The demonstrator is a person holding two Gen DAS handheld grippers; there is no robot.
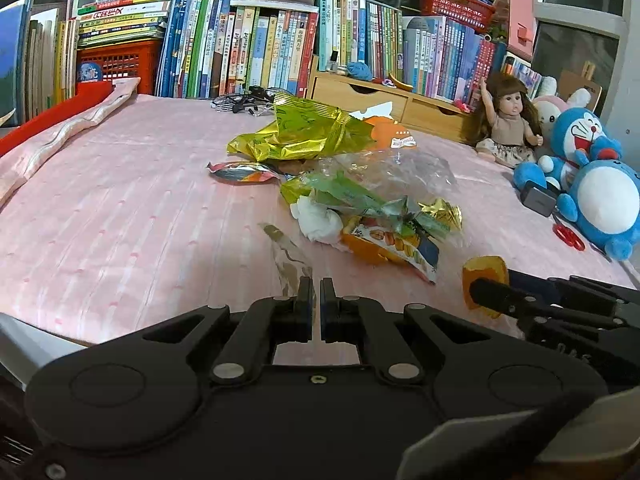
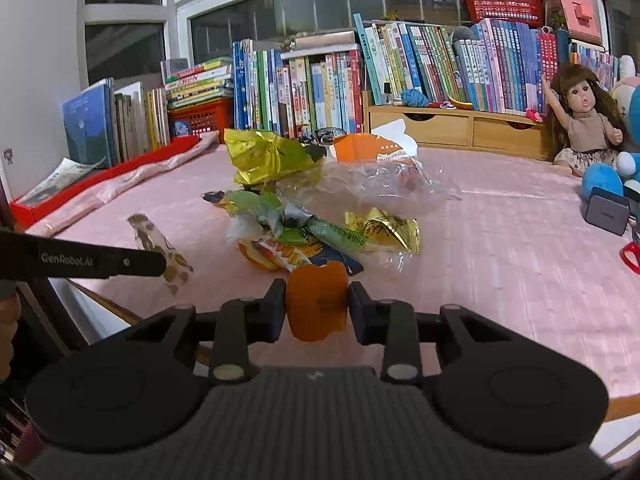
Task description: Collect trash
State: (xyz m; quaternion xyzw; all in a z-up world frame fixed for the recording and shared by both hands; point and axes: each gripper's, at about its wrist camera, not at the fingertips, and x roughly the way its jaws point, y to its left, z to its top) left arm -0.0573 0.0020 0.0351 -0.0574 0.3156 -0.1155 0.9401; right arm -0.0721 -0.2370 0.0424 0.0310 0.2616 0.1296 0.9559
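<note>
A heap of trash lies mid-bed on the pink sheet [image 1: 120,220]: a gold-green foil bag [image 1: 304,132], a clear plastic bag [image 1: 400,168], a white tissue [image 1: 318,220] and an orange snack wrapper [image 1: 392,248]. My left gripper [image 1: 316,292] is shut on the near end of a thin brown-printed clear wrapper strip [image 1: 286,254], which also shows in the right wrist view as the wrapper strip [image 2: 160,246]. My right gripper [image 2: 318,304] is shut on an orange piece of trash [image 2: 316,292], held just above the sheet. That orange piece [image 1: 486,270] appears at the right of the left wrist view.
A doll [image 1: 508,120], blue plush toys [image 1: 592,184], a grey box [image 1: 538,198] and red scissors [image 1: 568,234] sit at the right. Rows of books [image 1: 260,48] and a wooden drawer unit [image 1: 380,96] line the back. A folded pink cloth [image 1: 60,136] lies at the left.
</note>
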